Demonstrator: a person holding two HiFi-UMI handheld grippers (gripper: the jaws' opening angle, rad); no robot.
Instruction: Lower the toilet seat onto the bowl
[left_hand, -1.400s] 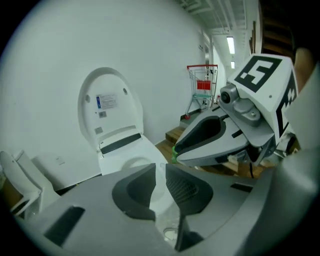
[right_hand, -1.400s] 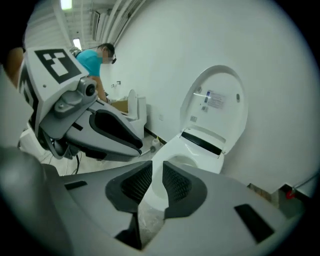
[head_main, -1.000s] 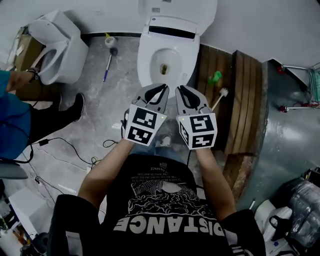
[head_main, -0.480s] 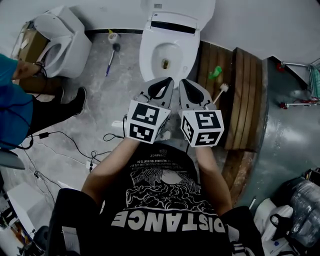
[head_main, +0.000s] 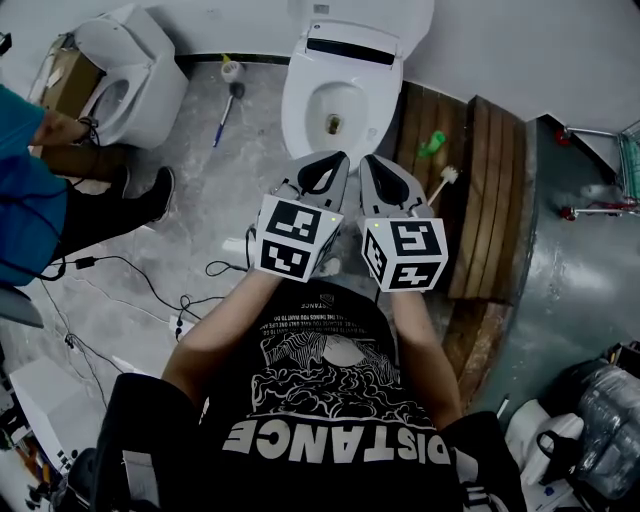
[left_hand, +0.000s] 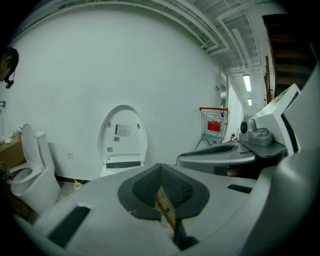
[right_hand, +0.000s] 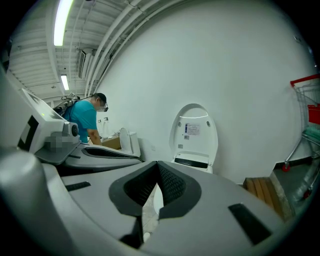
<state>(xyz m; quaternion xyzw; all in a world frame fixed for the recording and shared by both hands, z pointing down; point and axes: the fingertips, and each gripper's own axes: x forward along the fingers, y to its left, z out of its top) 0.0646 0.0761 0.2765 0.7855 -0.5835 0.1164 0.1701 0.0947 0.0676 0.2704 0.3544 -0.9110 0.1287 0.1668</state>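
**Finding.** The toilet seat (head_main: 352, 22) is not yet lowered. It stands upright at the back of the bowl (head_main: 298, 112), leaning towards the wall, with its long axis roughly vertical. Its hinge line runs crosswise along the bowl's rear edge. In the gripper views it shows as a tall white arch; whether seat and lid stand together there cannot be told.

**Grippers.** The left gripper (head_main: 336, 160) and right gripper (head_main: 366, 162) sit side by side, almost touching, just short of the bowl's front rim. Both point across the bowl at the seat. The fingers of each are clenched tip to tip, with nothing between them.

**Governing relation.** The seat lies straight ahead of both pairs of fingers, on the far side of the bowl and well apart from them. Neither gripper is clearly nearer; the seat appears slightly left of centre from the left gripper and slightly right of centre from the right.

**Assessment.** The coming move probably requires a reach over the open bowl to the seat's free upper edge. That edge would then be drawn forward and down about the rear hinge.
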